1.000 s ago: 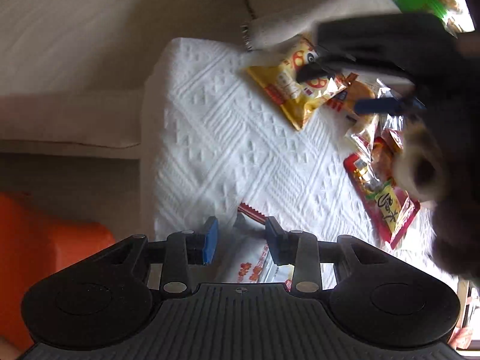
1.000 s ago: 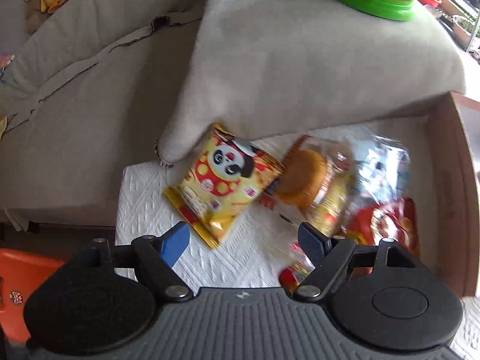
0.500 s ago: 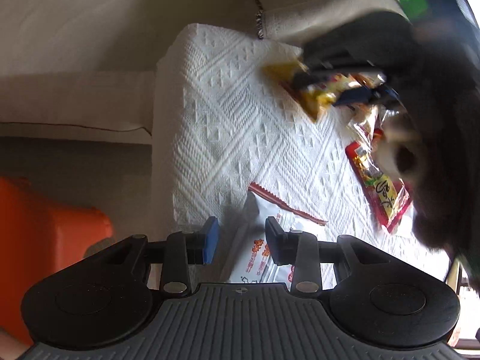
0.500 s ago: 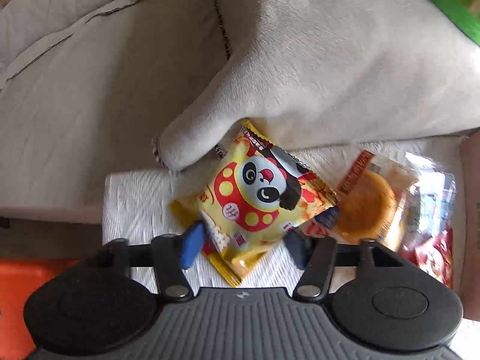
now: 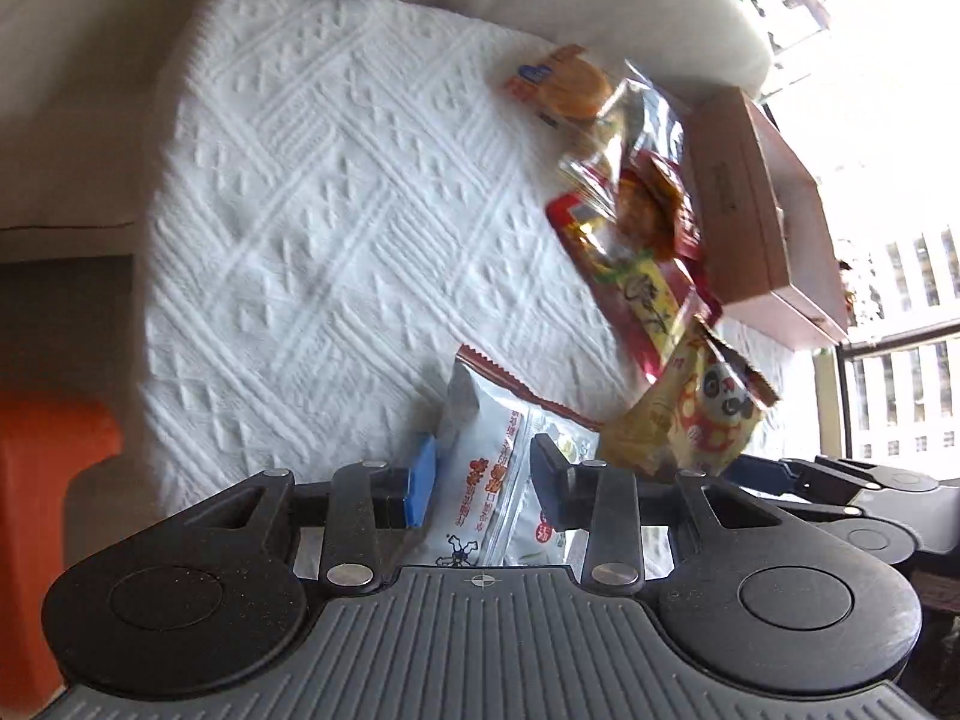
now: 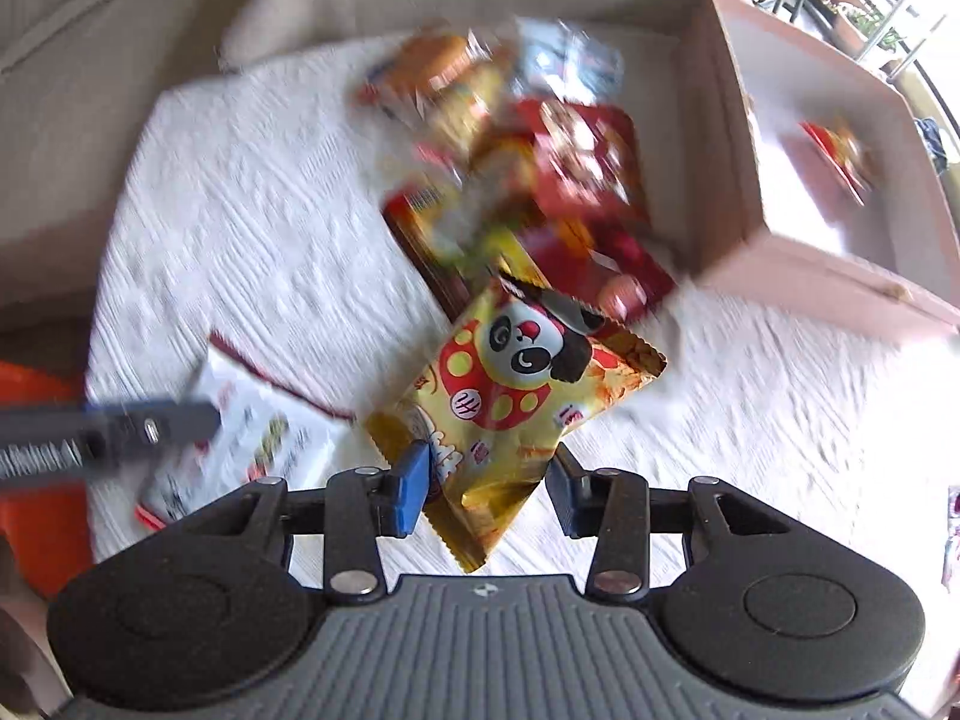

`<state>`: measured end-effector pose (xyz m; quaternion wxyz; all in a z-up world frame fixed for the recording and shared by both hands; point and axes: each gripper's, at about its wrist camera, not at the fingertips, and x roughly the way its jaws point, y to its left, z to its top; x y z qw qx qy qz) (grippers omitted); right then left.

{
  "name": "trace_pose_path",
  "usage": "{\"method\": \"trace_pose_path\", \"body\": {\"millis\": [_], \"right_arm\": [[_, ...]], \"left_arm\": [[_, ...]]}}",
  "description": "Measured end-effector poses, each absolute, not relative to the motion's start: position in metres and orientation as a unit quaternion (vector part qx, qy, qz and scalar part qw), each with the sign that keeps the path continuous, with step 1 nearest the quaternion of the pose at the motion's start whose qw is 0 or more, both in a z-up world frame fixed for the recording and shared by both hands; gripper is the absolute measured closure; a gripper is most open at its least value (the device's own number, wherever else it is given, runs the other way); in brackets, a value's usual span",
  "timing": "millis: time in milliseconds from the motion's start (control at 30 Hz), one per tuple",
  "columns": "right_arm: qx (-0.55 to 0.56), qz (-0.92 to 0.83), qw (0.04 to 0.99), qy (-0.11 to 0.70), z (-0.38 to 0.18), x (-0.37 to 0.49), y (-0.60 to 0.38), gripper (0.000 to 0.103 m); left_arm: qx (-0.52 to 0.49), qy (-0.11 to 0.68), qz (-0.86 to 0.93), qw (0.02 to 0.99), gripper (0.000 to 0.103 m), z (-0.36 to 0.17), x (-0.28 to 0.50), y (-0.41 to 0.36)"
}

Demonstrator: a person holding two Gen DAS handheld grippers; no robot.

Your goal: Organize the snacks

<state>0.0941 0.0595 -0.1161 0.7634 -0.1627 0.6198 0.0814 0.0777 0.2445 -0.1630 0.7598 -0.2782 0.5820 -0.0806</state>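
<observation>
Your right gripper (image 6: 489, 489) is closing on the glossy yellow panda packet (image 6: 516, 396); your left gripper (image 5: 483, 480) clamps a white crinkled pouch (image 5: 498, 468), seven o'clock of it.

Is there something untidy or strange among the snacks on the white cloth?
Yes. Several snack packets lie heaped, overlapping, against the outside of the cardboard box, while inside it only one red packet shows.
</observation>
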Motion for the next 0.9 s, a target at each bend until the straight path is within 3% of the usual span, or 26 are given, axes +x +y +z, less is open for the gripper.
{"method": "trace_pose_path", "body": {"millis": [167,233,400,533,900], "right_arm": [[-0.153,0.110,0.779,0.598,-0.107,0.069,0.042,0.048],[-0.134,0.136,0.779,0.597,-0.103,0.065,0.045,0.039],[-0.089,0.171,0.766,0.614,-0.118,0.060,0.059,0.038],[-0.090,0.160,0.768,0.613,-0.129,0.060,0.060,0.038],[-0.102,0.169,0.770,0.606,-0.130,0.065,0.024,0.038]], "left_arm": [[-0.267,0.590,-0.099,0.756,0.063,-0.159,0.072,0.238],[-0.263,0.600,-0.103,0.749,0.063,-0.161,0.070,0.238],[-0.261,0.609,-0.087,0.744,0.063,-0.170,0.072,0.240],[-0.277,0.587,-0.129,0.750,0.056,-0.176,0.074,0.238],[-0.289,0.582,-0.248,0.718,0.053,-0.173,0.075,0.186]]}}
